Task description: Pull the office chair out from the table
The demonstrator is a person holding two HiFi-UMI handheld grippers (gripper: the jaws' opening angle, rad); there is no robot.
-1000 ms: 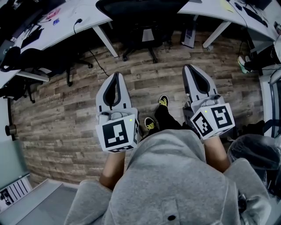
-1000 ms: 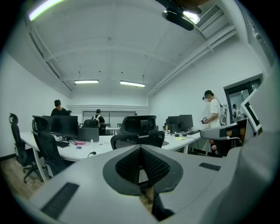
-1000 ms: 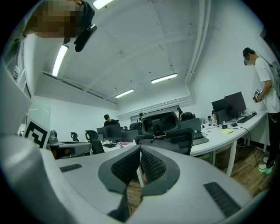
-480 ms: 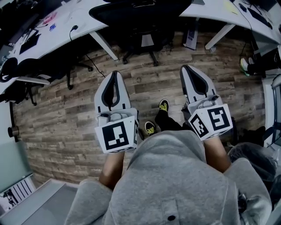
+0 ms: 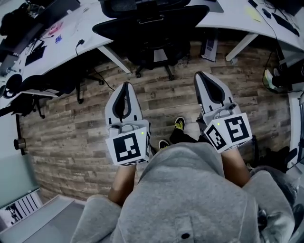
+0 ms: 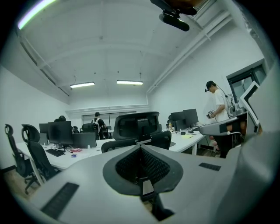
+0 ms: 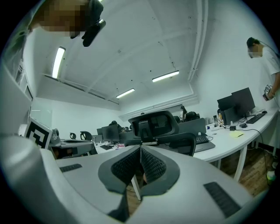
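Wooden floor point(image 5: 66, 142) runs to the far white worktop point(image 5: 92, 28), where the office chair point(image 5: 152, 26) sits tucked under, so I hold my left tool point(image 5: 125, 88) and right tool point(image 5: 202, 77) closed, empty, aimed at its backrest, ready to pull.

The wood-plank floor point(image 5: 71, 137) carries the office chair point(image 5: 152, 26) and white table point(image 5: 232, 12).
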